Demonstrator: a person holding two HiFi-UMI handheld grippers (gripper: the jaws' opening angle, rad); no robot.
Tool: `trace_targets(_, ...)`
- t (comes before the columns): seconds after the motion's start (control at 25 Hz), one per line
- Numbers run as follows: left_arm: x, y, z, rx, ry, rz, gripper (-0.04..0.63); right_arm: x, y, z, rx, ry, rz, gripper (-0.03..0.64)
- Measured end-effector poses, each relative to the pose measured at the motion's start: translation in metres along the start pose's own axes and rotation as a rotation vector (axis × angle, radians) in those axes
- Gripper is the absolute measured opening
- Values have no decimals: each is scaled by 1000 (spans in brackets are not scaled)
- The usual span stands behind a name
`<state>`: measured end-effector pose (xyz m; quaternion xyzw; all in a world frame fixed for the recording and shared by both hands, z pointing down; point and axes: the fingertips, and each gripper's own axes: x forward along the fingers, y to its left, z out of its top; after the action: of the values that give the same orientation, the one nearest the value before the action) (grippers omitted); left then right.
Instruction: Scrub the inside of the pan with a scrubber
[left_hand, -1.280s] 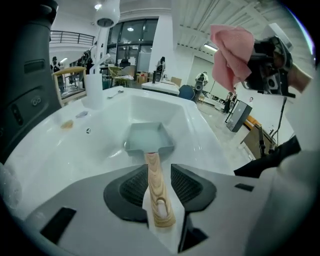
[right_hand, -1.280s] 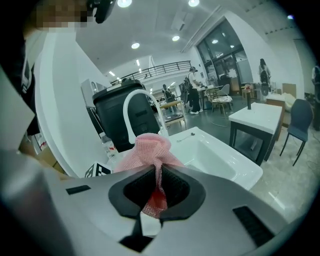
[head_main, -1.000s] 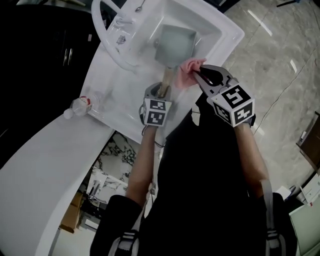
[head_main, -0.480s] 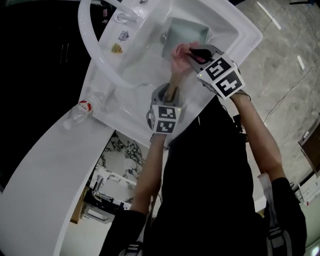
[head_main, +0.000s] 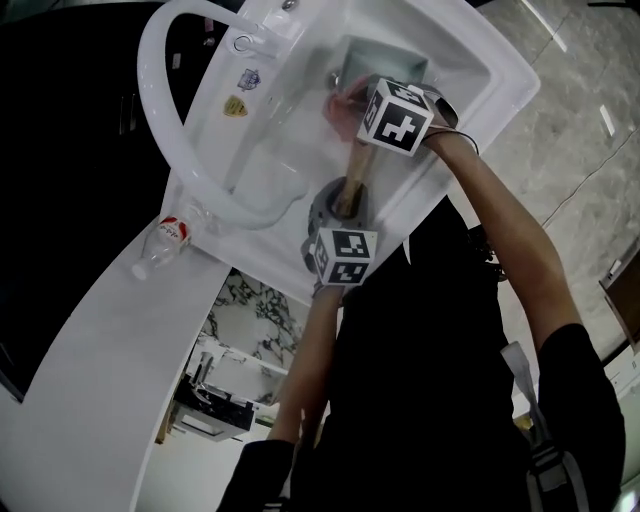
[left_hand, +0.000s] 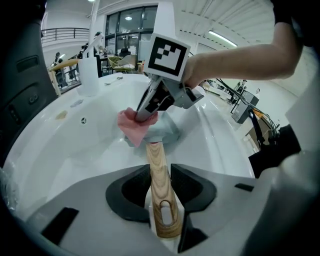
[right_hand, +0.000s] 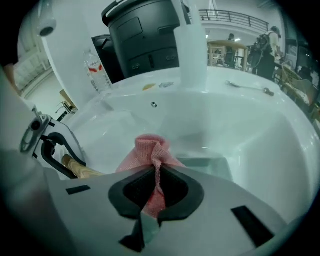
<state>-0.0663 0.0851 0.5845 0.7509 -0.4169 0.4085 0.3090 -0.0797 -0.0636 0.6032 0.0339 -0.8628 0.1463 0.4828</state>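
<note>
A pale green square pan (head_main: 372, 58) sits in the white sink (head_main: 480, 75), its wooden handle (head_main: 350, 185) pointing back toward me. My left gripper (head_main: 340, 205) is shut on that handle (left_hand: 159, 192), which runs straight between the jaws. My right gripper (head_main: 362, 105) is shut on a pink mesh scrubber (right_hand: 150, 152) and hangs low in the sink over the pan's near edge (right_hand: 212, 165). In the left gripper view the scrubber (left_hand: 131, 126) dangles from the right gripper (left_hand: 145, 114) just above the pan (left_hand: 167, 134). Whether the scrubber touches the pan is unclear.
A white arched faucet (head_main: 165, 120) curves over the sink's left side. A plastic bottle (head_main: 162, 238) lies on the counter to the left. A spoon (right_hand: 247, 86) rests on the sink's far rim. The sink walls close in around both grippers.
My right gripper has come down from beside the sink into it with the pink scrubber and rolled over, its marker cube now facing up. The left gripper has kept its hold on the handle.
</note>
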Motion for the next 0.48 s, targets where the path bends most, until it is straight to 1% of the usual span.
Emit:
trace_targets(0.12,1,0,0,1,1,14,138,20,2,-7,14,31,62,38)
trace_targets(0.28,3,-2,-2,29,15,37,137,43,9,-12,26,54,137,38)
trace_targets(0.48,4,-3,-3,44,31,8,138,58,27,-9,17,46,247,38)
